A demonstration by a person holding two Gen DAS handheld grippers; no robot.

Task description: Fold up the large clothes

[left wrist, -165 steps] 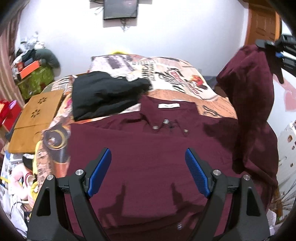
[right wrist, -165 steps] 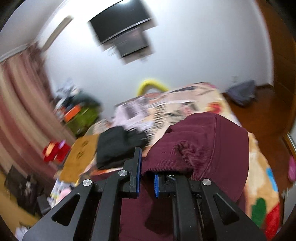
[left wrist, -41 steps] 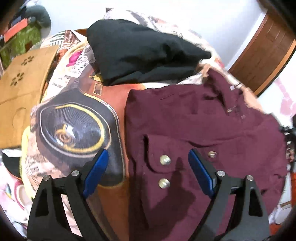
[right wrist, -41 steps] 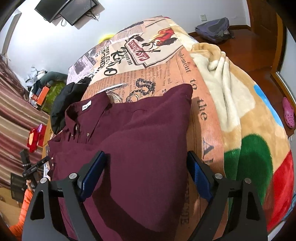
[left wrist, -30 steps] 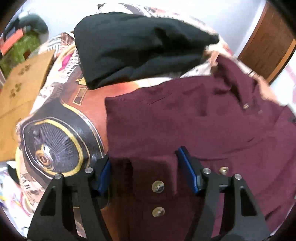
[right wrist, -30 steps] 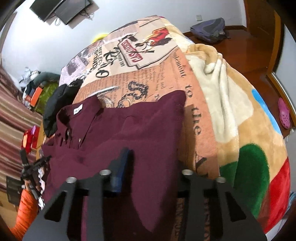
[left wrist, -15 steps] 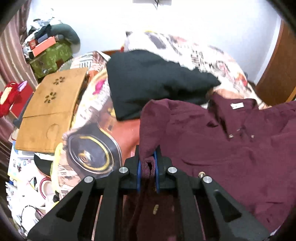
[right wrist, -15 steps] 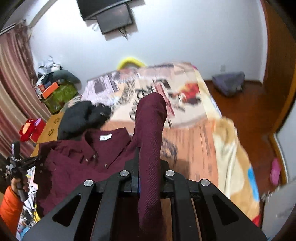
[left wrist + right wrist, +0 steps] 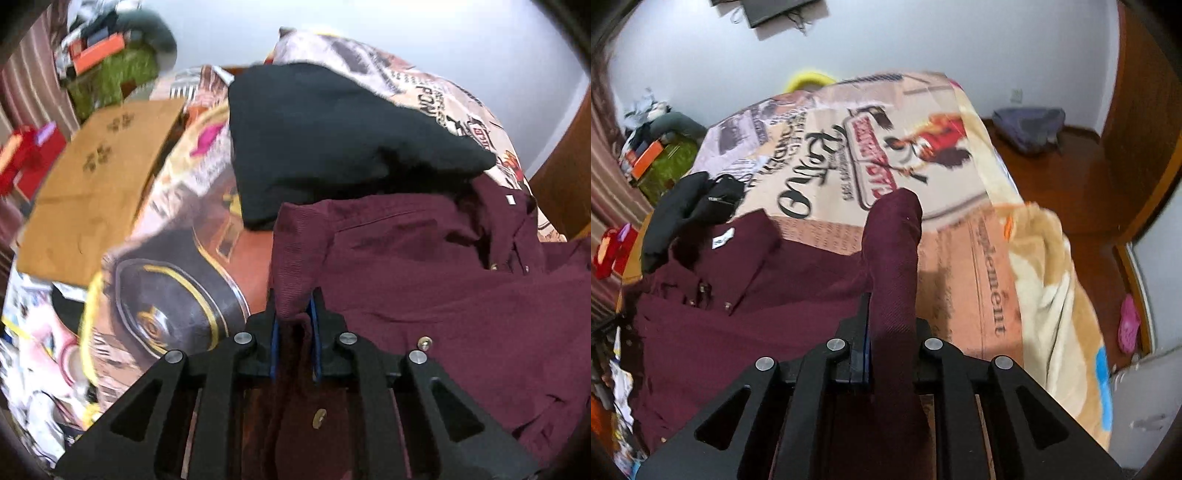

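My left gripper [image 9: 293, 317] is clamped on the shirt [image 9: 424, 266] edge. My right gripper [image 9: 891, 317] pinches a raised fold. A black garment [image 9: 332, 136] lies beyond, on the bed [image 9: 960, 258]

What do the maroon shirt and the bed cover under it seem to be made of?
Maroon shirt: woven cloth, matte, probably cotton twill; fine diagonal ribs show where the right gripper pinches it. Bed cover: plush printed fleece, judging by its fuzzy, soft-edged surface.

The maroon button-up shirt [image 9: 424, 266] lies on the printed bed blanket [image 9: 960, 155], the black folded garment [image 9: 332, 136] behind its collar.
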